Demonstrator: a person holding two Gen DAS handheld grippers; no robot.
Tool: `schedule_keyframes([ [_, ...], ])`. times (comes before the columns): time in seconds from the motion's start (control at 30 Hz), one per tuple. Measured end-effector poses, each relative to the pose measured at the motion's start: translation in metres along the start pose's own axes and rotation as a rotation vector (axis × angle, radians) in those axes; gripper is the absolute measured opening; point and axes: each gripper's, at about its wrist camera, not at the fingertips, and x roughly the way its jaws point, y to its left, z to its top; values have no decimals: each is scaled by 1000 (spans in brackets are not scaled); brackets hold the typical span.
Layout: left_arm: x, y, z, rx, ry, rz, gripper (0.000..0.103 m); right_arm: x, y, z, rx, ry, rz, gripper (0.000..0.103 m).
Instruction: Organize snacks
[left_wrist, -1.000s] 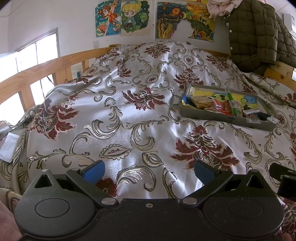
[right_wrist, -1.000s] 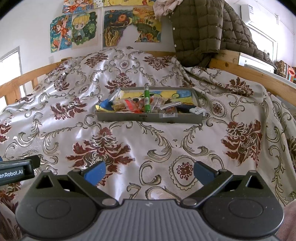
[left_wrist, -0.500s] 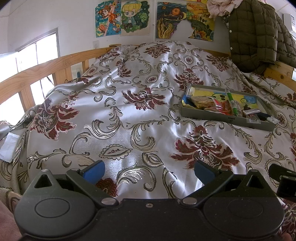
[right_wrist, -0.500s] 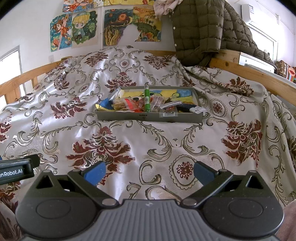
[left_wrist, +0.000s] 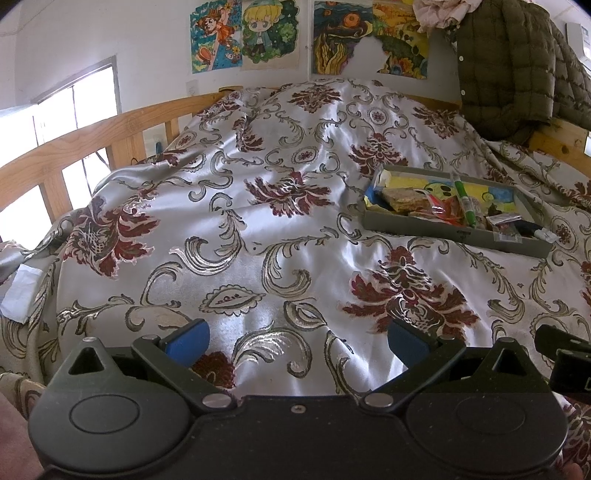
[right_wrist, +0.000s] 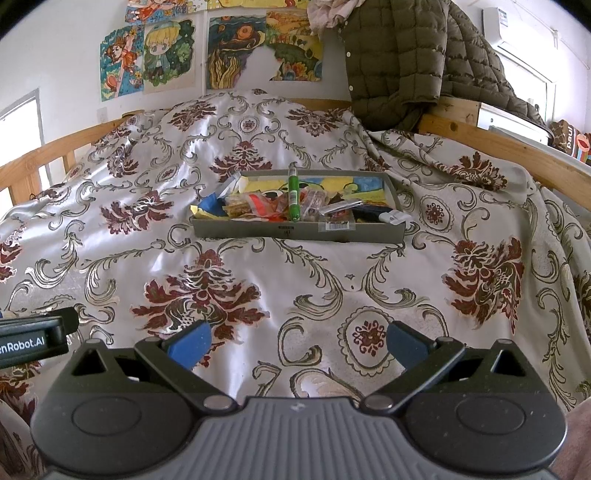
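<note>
Nothing has visibly shifted since a second ago: both grippers hover spread and empty over the floral bedspread (right_wrist: 295, 280), the snack tray (right_wrist: 258, 232) well ahead.

One grey tray sits on the bed, heaped with wrapped snacks (right_wrist: 258, 205) too jumbled to count; a single green tube (right_wrist: 293, 192) lies lengthwise on top, and a small barcode label (right_wrist: 337, 228) hangs on the front wall, its print too small to read. The right gripper (right_wrist: 295, 345) faces the tray straight on, jaws wide apart, holding nothing. The left gripper (left_wrist: 297, 341) is equally wide and empty, with the tray (left_wrist: 443, 230) far off to its right. Beside the right gripper, the left unit's casing reads "enRobot.AI" (right_wrist: 22, 345). Four colourful drawings (right_wrist: 166, 55) hang on the wall, next to one olive quilted jacket (right_wrist: 406, 62).
</note>
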Motion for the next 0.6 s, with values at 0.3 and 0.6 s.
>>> schedule_keyframes([
  [0.3,0,1,0,2,14,-15,102,0,-1,-1,-2,3,0,103],
  [0.6,0,1,0,1,18,-14,102,1,2,2,-3,5,-1,103],
])
